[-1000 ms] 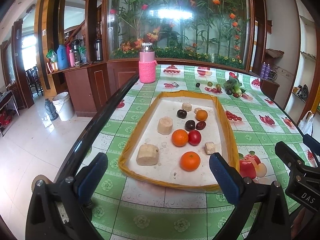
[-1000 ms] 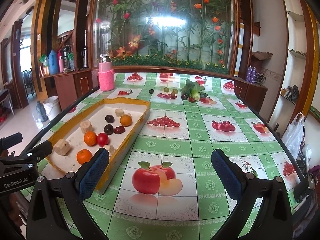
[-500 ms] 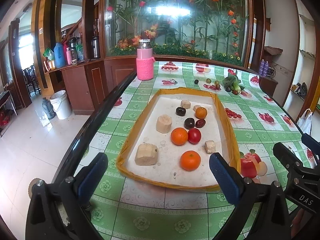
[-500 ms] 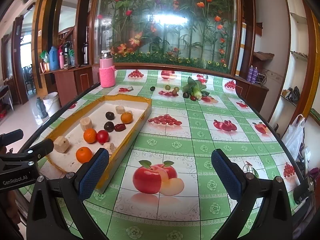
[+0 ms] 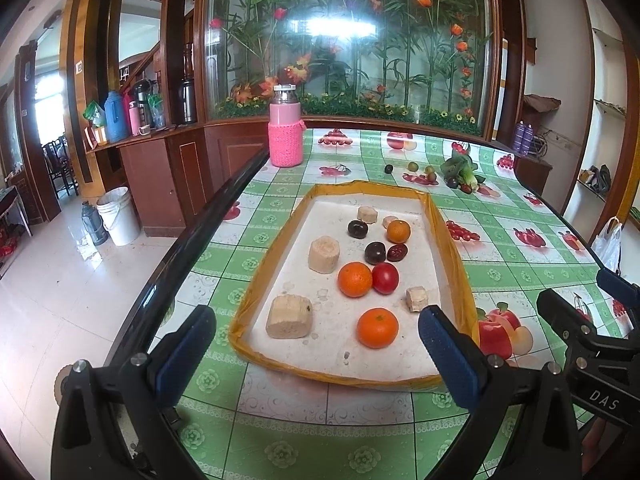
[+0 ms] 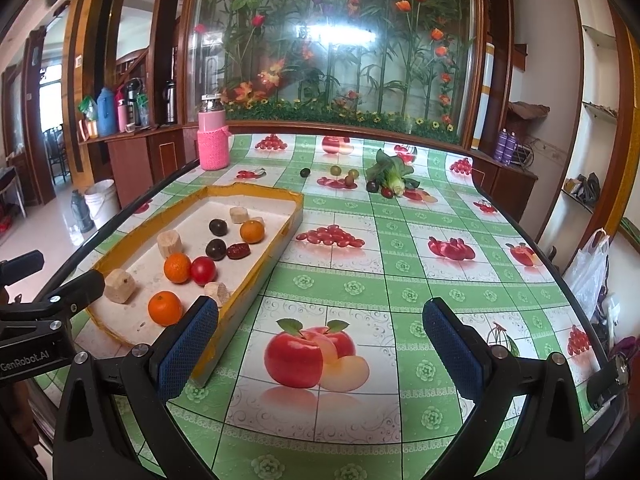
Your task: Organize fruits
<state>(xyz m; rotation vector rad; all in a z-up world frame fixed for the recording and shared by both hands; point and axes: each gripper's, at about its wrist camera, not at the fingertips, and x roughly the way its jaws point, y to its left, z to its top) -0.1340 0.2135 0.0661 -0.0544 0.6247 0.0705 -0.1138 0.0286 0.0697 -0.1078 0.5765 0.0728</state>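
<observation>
A shallow white tray with a yellow rim (image 5: 450,236) (image 6: 280,236) lies on the green fruit-print table. In it are three oranges (image 5: 377,327) (image 6: 165,308), a red tomato (image 5: 385,278) (image 6: 203,270), two dark plums (image 5: 375,252), a red date (image 5: 397,252) and several tan cut chunks (image 5: 289,317). More small fruits (image 6: 335,169) and a leafy green vegetable (image 6: 390,174) lie at the far side of the table. My left gripper (image 5: 316,344) is open and empty, just short of the tray's near edge. My right gripper (image 6: 320,336) is open and empty over the bare table right of the tray.
A pink-sleeved flask (image 5: 285,128) stands at the table's far left corner. The table's dark rim (image 5: 192,240) runs along the left, with floor, a white bucket (image 5: 116,216) and cabinets beyond. A white bag (image 6: 592,268) hangs off the right side.
Both grippers have risen and eased back slightly, so the tray and table sit a little lower in view. Nothing on the table has moved.
</observation>
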